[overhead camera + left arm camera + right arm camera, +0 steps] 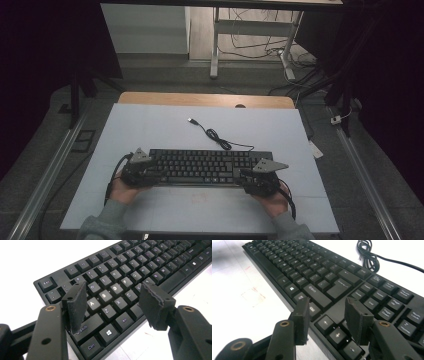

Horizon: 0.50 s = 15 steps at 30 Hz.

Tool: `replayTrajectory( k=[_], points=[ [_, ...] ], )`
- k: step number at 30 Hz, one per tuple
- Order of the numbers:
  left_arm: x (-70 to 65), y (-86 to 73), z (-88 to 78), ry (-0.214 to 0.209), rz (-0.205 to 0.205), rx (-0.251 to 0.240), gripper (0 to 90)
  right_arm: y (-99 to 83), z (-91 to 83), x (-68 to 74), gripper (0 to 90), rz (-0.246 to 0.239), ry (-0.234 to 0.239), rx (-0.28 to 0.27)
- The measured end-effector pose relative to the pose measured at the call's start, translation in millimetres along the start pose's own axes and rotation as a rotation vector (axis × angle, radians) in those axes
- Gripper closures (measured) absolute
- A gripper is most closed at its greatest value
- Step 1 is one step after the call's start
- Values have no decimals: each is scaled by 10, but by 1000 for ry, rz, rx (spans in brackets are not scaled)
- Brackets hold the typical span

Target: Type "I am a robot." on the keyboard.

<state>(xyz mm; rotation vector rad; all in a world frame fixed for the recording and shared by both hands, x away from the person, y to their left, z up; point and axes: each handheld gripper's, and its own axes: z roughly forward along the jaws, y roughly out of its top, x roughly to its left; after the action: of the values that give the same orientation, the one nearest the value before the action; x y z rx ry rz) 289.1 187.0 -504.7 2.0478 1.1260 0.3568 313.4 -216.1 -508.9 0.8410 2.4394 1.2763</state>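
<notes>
One keyboard [205, 166]; one cable [216, 136] trailing from it; two grippers, left [136, 169] and right [260, 179]; seemingly nothing more.

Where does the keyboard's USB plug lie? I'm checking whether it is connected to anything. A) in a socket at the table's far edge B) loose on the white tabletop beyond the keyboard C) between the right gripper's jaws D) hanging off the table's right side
B: in the high view the USB plug lies free on the white tabletop beyond the keyboard, its cable coiling back to the keyboard's far edge.
</notes>
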Motion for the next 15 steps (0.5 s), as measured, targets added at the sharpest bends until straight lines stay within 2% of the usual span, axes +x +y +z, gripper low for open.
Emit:
replayTrajectory(
  k=[11, 15],
  points=[
    [-17, -3, 20, 3, 2, 5, 384, 103, 95, 93, 558, -7, 27, -21],
    [-18, -3, 27, 5, 2, 9, 382, 163, 162, 150, 590, -7, 42, -25]
  ],
)
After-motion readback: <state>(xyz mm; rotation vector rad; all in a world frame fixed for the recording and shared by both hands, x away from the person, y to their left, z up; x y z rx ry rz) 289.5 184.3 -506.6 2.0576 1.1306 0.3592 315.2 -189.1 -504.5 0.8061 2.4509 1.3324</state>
